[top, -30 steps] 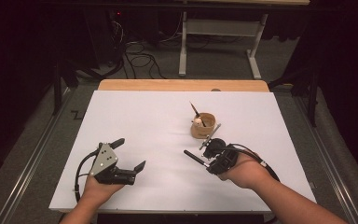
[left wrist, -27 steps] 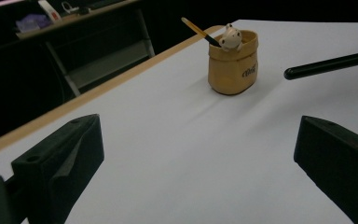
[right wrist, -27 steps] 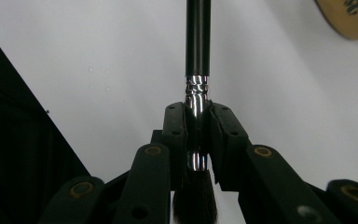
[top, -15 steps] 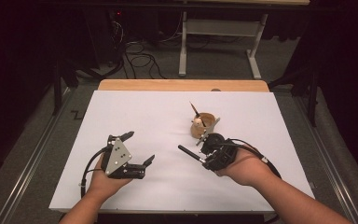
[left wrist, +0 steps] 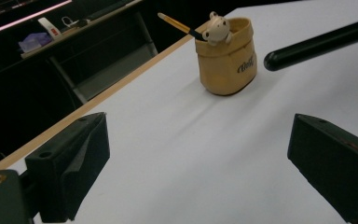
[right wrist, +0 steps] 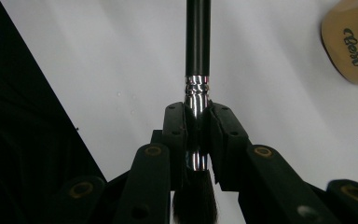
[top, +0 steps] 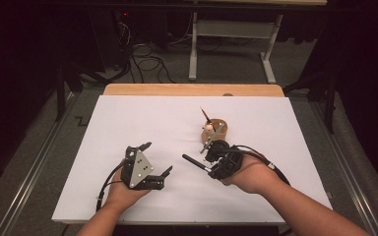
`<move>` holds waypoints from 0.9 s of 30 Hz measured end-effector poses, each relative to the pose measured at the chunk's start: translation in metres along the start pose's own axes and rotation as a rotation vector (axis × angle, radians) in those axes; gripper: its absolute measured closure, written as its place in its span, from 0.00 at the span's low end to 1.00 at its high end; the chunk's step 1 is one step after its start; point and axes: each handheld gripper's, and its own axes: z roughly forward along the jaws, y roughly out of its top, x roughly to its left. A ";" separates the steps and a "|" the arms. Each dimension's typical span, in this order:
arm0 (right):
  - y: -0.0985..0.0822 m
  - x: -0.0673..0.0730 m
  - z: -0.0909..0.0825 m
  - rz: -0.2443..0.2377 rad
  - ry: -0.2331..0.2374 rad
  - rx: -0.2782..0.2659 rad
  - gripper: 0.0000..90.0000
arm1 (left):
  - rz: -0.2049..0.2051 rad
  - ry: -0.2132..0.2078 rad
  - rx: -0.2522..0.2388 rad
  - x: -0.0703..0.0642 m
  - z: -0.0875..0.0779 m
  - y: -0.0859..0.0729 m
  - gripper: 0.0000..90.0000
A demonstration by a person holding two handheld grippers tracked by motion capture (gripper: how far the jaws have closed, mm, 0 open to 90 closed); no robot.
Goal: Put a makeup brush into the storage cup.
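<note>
A black-handled brush [right wrist: 198,46] with a silver ferrule sticks out from my right gripper [right wrist: 198,126], whose jaws are shut on the ferrule; its bristles point back toward the camera. In the high view that right gripper [top: 211,164] hovers right of centre, with the brush [top: 194,163] handle aimed left. Just beyond it stands a tan cup [top: 216,130] holding a small bear figure [left wrist: 216,30] and a second brush [left wrist: 177,24]. My left gripper [top: 158,157] is open over the white table, nothing between its jaws, facing the cup [left wrist: 226,58] and the black handle's end [left wrist: 321,43].
The white table top [top: 142,118] has a wooden strip [top: 192,89] along its far edge. Beyond it are a desk frame [top: 231,29] and floor cables [top: 147,59]. A cable [top: 270,164] trails from the right gripper.
My left gripper has moved right, toward the middle of the table and the brush's handle end. The right gripper has stayed nearly still, still holding the brush.
</note>
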 end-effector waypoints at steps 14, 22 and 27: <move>0.012 0.006 0.009 -0.027 0.021 0.020 0.88 | 0.038 0.017 0.036 -0.009 0.002 -0.001 0.09; 0.019 0.011 0.013 -0.044 0.036 0.050 0.88 | 0.081 0.013 0.043 -0.013 0.001 -0.002 0.15; 0.023 0.015 0.016 -0.059 0.045 0.061 0.88 | 0.112 0.014 0.046 -0.016 0.001 -0.002 0.16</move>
